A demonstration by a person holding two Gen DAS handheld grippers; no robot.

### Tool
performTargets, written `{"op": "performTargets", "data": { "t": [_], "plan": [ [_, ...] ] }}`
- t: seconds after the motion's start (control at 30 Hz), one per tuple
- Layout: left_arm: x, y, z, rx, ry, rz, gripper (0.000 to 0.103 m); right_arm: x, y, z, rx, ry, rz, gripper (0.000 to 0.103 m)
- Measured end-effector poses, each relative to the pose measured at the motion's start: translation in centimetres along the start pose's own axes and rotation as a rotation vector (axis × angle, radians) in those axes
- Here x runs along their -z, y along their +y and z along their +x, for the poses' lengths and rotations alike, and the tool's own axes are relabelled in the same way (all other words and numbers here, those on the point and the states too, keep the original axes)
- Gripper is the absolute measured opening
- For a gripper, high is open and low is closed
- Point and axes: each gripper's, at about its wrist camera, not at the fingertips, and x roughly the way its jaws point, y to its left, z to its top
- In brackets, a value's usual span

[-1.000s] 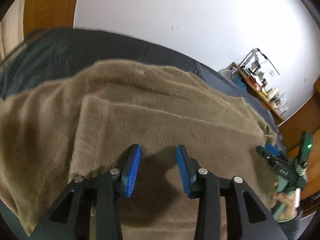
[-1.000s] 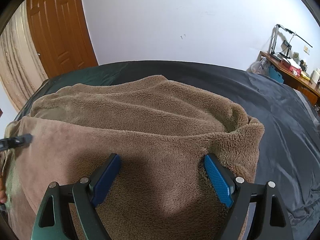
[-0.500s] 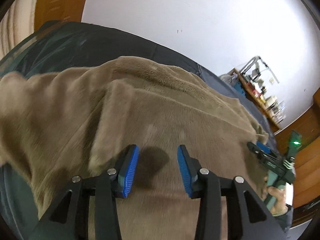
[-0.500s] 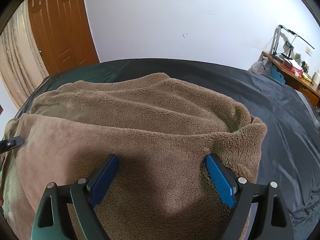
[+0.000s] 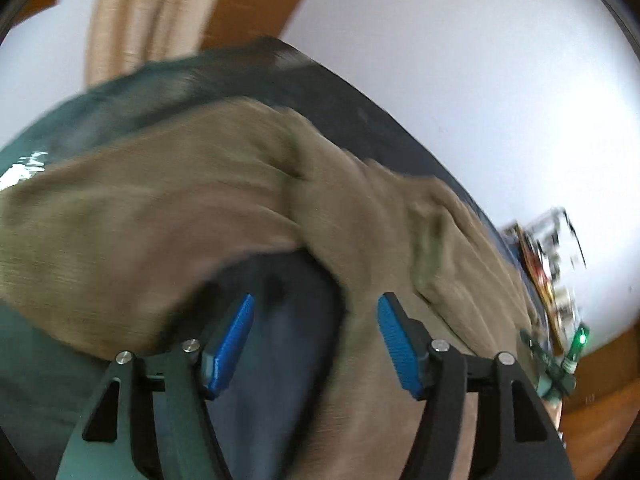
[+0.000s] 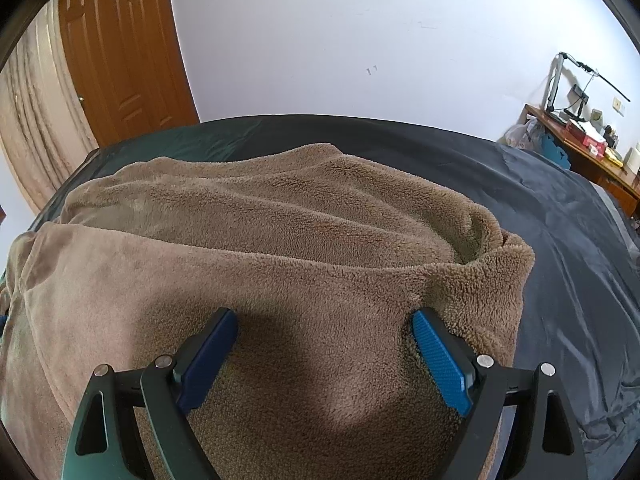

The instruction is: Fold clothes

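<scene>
1. White wall and an orange-brown wooden door [image 6: 120,52] stand behind a bed covered with a dark slate-blue satin sheet [image 6: 572,240]; a cluttered wooden desk [image 6: 580,148] sits at the far right.
2. On that sheet lies the brown fleecy plush garment [image 6: 304,240], bulky, with one layer lapped over another. Its long axis runs left to right across the right wrist view.
3. The right gripper [image 6: 324,356] is spread wide and grips nothing. Its blue-padded fingers rest on, or just above, the near layer, close to the garment's right-hand edge.
4. The left gripper [image 5: 316,344] is also spread and empty. Its view is blurred, so detail is poor. A raised flap of the garment [image 5: 168,232] arches ahead of it, with dark sheet showing beneath the arch between the pads.
5. Judging from this, the next fold turns on that left-hand end: the loose flap lies directly ahead of the left gripper, which is the nearer tool, while the right sits over the opposite end and could pin it.
</scene>
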Motion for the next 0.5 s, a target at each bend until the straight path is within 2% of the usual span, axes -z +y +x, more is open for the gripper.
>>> {"op": "performTargets", "data": {
  "t": [0.1, 0.27, 0.4, 0.5],
  "plan": [
    [-0.6, 3.2, -2.7, -0.042, -0.063, -0.061, 0.08, 0.0, 0.0, 0.0, 0.001, 0.0, -0.002, 0.091],
    [-1.0, 9.3, -6.7, -0.071, -0.14, -0.203, 0.084, 0.1, 0.1, 0.0, 0.003, 0.0, -0.003, 0.091],
    [-0.7, 11.9, -7.1, -0.07, -0.135, -0.296, 0.085, 0.1, 0.3, -0.1, 0.014, 0.002, -0.011, 0.091],
    [-0.4, 12.6, -6.7, -0.045, -0.112, -0.327, 0.085, 0.1, 0.4, -0.1, 0.02, 0.003, -0.016, 0.091]
  ]
}}
